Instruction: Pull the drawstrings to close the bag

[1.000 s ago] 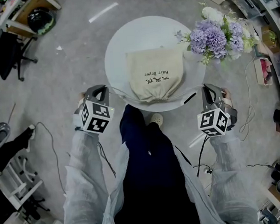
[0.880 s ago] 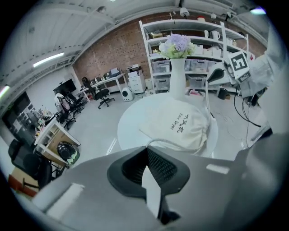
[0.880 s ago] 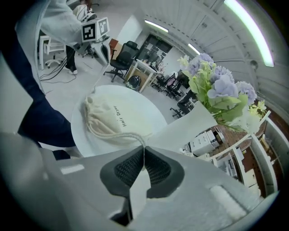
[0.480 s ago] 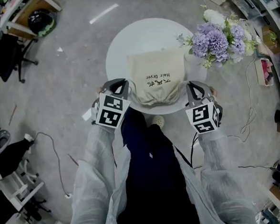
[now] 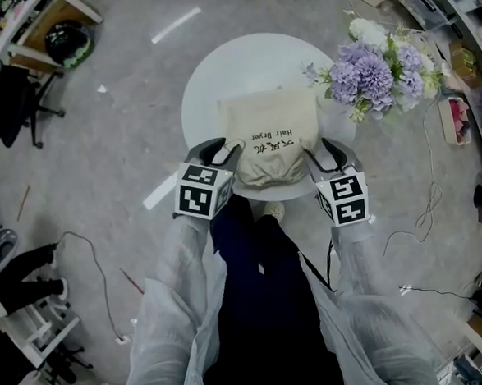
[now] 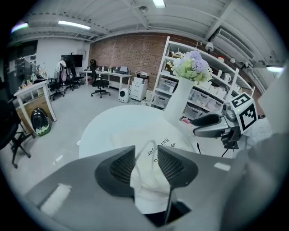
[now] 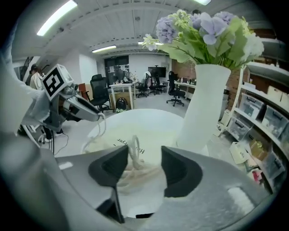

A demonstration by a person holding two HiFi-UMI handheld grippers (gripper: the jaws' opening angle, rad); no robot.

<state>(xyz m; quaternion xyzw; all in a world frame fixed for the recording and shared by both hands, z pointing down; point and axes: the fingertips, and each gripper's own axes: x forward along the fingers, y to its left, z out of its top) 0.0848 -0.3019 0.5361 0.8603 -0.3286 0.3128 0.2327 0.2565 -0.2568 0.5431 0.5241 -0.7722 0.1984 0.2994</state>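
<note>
Bag (image 5: pixel 272 144) — between left tool (image 5: pixel 225 151), right tool (image 5: pixel 320 152)

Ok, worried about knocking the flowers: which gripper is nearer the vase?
Right. The right gripper is at the bag's gathered end on the vase side; the left gripper is across the bag. Both grippers' jaws have just been opening, drawstring loops between them.

Grey floor (image 5: pixel 98 156), brick wall (image 6: pixel 131 49), shelving (image 6: pixel 216 90), ceiling striplights (image 6: pixel 74 24).

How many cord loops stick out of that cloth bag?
2: one drawstring loop between the left tool's jaws, a second loop between the right tool's; both pairs have just been opening. More may be hidden.
</note>
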